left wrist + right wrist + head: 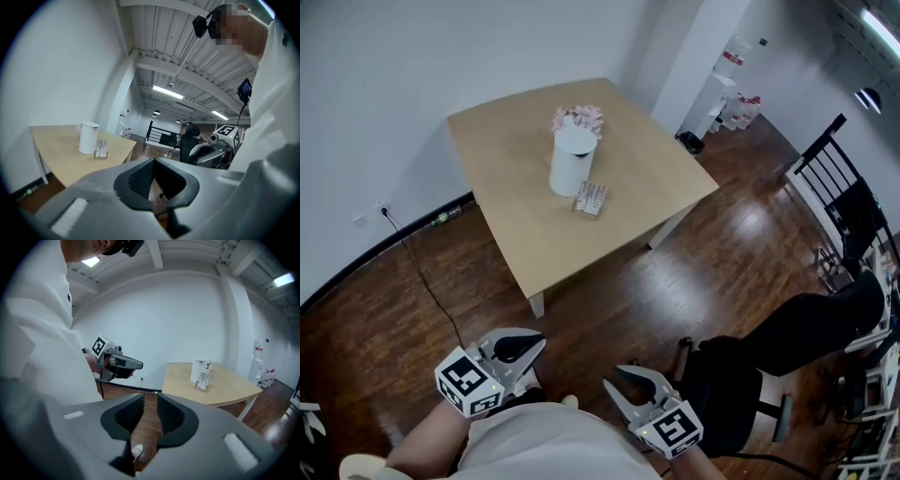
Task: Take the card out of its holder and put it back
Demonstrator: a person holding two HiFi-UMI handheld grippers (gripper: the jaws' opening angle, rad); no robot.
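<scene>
Card holder (591, 199) is too small for detail.

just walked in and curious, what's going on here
A person stands back from the wooden table, holding a gripper in each hand close to the body. The left tongs are shut and empty; the right tongs are open with nothing between them. The card holder, card still in it, sits untouched on the table beside a white canister.

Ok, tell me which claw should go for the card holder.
Right, probably: the right claw is open and empty, the left claw shut, and the card holder sits to the white canister's right. Both claws are far off.
</scene>
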